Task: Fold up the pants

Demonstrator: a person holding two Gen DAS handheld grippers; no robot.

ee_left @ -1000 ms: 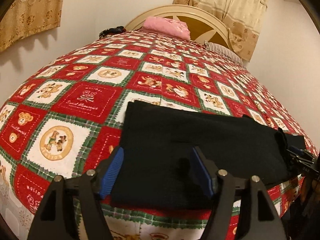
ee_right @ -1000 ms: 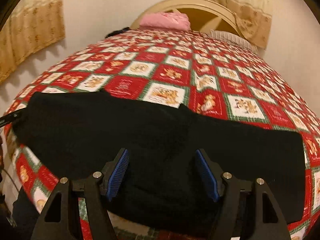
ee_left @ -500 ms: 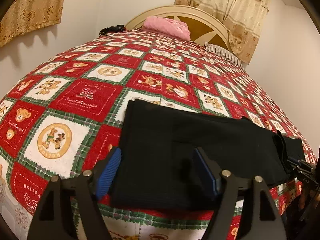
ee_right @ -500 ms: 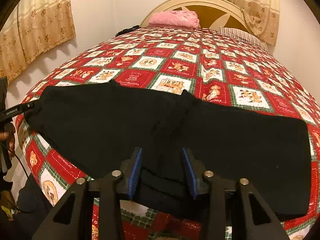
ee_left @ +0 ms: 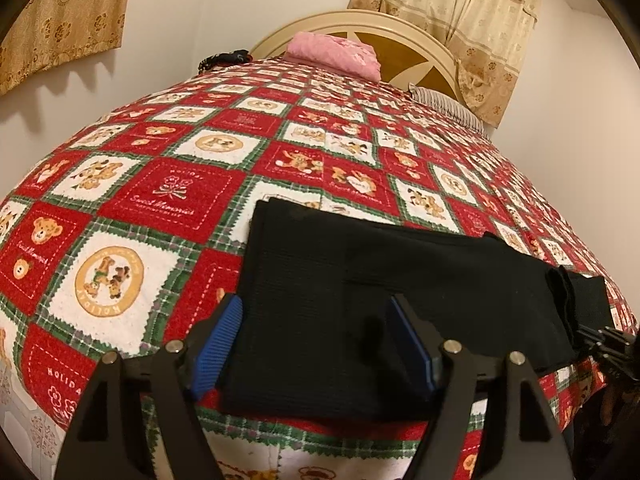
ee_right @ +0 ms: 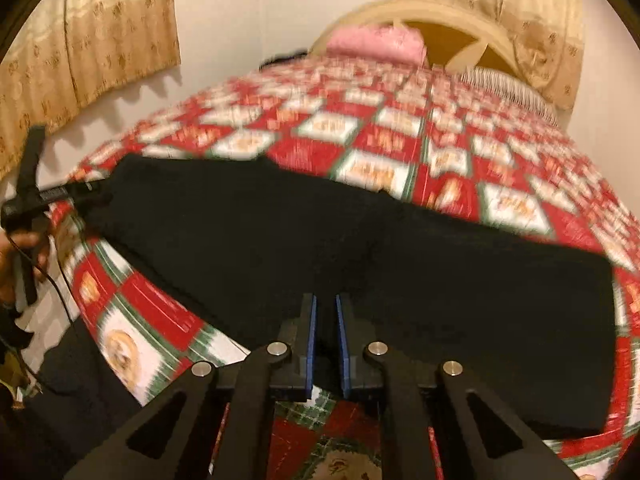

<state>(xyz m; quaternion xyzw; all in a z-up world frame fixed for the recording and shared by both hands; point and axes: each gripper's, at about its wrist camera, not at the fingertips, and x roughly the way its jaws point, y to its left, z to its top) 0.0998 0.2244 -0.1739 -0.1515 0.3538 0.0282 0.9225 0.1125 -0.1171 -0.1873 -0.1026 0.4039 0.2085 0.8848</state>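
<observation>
Your left tool (ee_left: 314,344) is gaping wide over the black pants (ee_left: 360,292) lying along the bed (ee_left: 168,200) edge; your right tool (ee_right: 325,320) is pinching their near edge.

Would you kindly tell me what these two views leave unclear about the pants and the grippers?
- Right wrist view: motion blur smears the quilt, and black-on-black hides whether the nearly closed right gripper pinches the pants.
- Left wrist view: the pants' near edge is hidden behind the open left gripper.
- Left wrist view: the pants' far end and the right gripper are partly cut off at the frame's right edge.
</observation>
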